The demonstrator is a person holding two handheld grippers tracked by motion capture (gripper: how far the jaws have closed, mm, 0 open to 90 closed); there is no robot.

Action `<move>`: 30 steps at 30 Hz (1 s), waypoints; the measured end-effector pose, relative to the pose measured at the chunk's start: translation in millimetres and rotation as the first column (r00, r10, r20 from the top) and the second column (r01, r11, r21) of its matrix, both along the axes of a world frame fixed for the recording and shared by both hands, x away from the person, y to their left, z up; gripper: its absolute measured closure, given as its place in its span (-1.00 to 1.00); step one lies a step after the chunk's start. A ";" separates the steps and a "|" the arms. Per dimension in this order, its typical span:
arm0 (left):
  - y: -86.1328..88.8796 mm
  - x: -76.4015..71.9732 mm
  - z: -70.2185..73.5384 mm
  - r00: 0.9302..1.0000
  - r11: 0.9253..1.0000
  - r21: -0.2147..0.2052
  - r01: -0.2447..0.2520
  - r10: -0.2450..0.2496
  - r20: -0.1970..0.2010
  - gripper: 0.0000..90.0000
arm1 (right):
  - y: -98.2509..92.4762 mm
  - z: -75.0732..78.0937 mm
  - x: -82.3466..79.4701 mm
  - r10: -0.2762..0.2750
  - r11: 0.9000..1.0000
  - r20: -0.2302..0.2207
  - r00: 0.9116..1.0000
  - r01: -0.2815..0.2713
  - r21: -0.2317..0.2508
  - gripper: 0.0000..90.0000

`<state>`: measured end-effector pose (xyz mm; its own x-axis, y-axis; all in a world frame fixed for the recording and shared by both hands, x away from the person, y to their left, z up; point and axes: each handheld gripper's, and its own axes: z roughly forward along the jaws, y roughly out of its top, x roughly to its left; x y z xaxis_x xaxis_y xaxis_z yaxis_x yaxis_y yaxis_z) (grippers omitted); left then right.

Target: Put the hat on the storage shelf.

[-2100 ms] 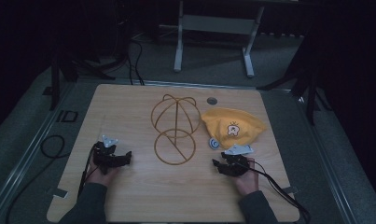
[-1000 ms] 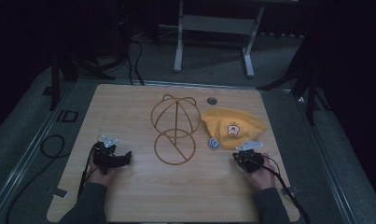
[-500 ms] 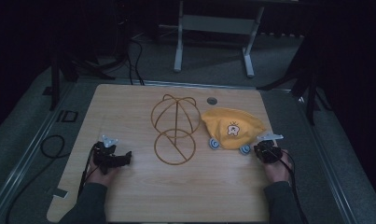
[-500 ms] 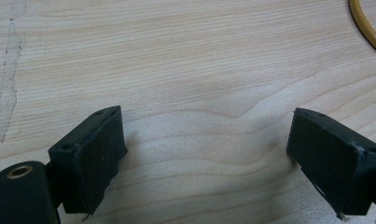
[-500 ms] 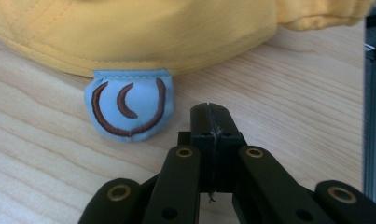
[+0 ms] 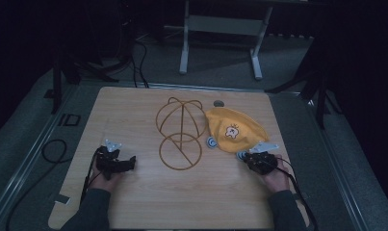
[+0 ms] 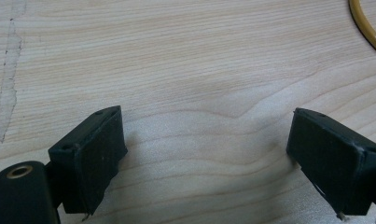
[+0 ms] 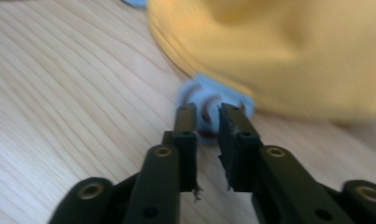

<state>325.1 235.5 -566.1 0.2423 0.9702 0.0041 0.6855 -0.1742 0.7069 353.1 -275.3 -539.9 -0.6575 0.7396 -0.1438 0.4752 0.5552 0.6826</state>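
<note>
While the left gripper rests at about eight o'clock on the table, jaws spread wide over bare wood with nothing between them, the right gripper sits at about four o'clock, its jaws a narrow slot apart and just opening, their tips at a blue ear disc; whether the pads press it I cannot tell. That disc hangs off the near edge of the yellow hat, which lies toward twelve o'clock from the right gripper, long axis running nine to three. So the right hand is far nearer. Count: one hat, two blue discs, one wire hat stand at centre, two grippers.
</note>
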 end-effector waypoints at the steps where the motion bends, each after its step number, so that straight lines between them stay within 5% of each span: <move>1: 0.0 0.0 0.0 1.000 1.000 0.000 0.000 0.000 0.000 -0.74 | 2.3 0.9 1.2 0.011 1.000 0.003 1.000 -0.011 0.005 0.57; 10: 0.0 0.0 0.0 1.000 1.000 0.000 0.000 0.000 0.000 -0.74 | 9.6 -7.5 14.5 0.004 1.000 -0.056 0.998 -0.004 -0.004 0.34; 16: 0.0 0.0 0.0 1.000 1.000 0.000 0.000 0.000 0.000 -0.74 | 18.2 -2.8 19.8 -0.001 0.996 -0.046 0.999 -0.003 -0.084 0.83; 21: 0.0 0.0 0.0 1.000 1.000 0.000 0.000 0.000 0.000 -0.74 | 29.8 3.2 19.3 0.027 0.994 -0.022 0.999 -0.029 -0.105 0.88; 30: 0.0 0.0 0.0 1.000 1.000 0.000 0.000 0.000 0.000 -0.74 | 44.2 20.2 20.7 0.058 0.997 0.001 0.998 -0.058 -0.054 0.89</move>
